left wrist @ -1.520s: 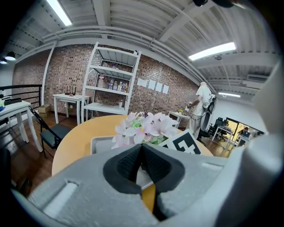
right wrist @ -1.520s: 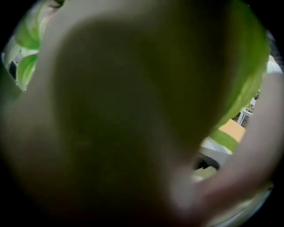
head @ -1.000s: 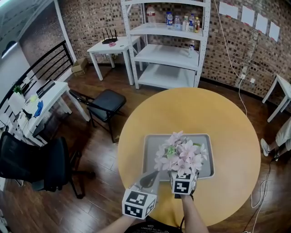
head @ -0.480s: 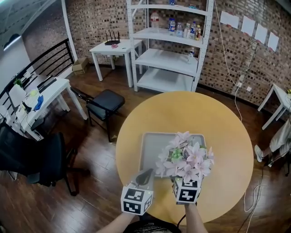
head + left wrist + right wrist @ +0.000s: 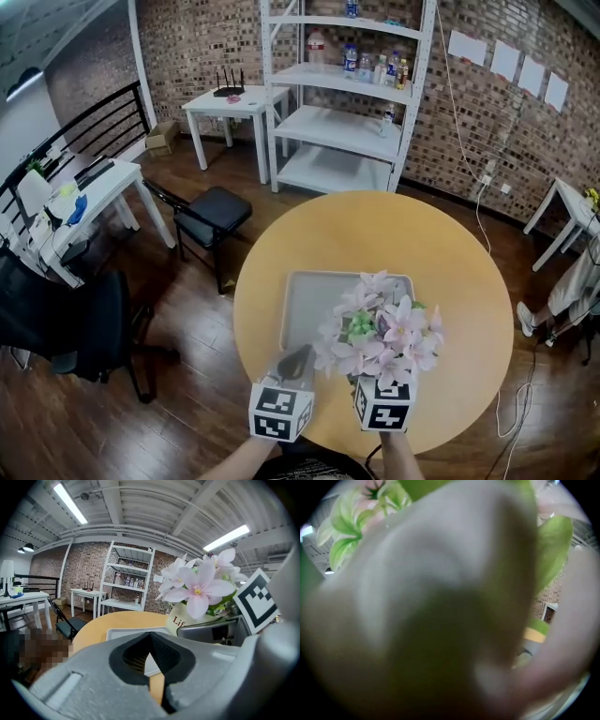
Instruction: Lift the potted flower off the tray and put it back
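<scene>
Pot (image 5: 183, 621) lettered "Lif", pink flowers (image 5: 199, 585)

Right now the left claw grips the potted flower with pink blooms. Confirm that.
Wrong: the right claw grips the potted flower, as the left gripper view shows. The left claw is shut with nothing in it. The blooms are pink, as you said.

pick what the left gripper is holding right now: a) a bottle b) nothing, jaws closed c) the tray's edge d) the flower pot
b: in the left gripper view the left gripper has its jaws closed together with nothing between them, while the potted flower is held by the right gripper beside it.
</scene>
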`<control>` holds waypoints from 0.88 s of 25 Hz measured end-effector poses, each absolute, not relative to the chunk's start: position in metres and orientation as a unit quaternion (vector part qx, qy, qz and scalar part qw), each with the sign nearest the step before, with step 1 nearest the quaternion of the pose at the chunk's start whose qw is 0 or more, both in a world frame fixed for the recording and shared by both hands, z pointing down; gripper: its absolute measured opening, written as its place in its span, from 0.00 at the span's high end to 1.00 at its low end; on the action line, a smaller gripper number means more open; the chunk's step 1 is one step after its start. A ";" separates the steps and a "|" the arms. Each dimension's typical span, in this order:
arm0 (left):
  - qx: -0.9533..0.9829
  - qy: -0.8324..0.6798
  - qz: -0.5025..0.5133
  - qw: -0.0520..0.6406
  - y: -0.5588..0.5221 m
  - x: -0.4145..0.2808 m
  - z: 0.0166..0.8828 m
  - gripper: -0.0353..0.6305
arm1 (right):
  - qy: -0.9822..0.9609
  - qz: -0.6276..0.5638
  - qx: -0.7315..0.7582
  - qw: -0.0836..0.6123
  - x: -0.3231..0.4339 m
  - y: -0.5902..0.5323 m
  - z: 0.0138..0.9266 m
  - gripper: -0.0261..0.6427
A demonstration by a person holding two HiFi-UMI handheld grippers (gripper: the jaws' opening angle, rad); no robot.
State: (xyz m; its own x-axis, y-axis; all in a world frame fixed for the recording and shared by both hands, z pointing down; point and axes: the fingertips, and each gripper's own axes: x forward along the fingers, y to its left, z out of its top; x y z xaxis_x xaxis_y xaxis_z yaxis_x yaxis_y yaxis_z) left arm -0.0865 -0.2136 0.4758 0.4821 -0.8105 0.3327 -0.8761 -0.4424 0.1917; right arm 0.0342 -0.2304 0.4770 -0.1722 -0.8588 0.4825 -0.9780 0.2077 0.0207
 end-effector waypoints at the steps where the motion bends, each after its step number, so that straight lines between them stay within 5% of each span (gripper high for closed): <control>1: 0.844 -0.501 0.097 0.167 -0.212 -0.087 0.474 0.94 | -0.751 0.147 0.611 0.201 0.033 -0.229 0.476 0.16; 22: 0.841 -0.502 0.090 0.181 -0.225 -0.106 0.472 0.94 | -0.738 0.145 0.625 0.208 0.027 -0.266 0.512 0.16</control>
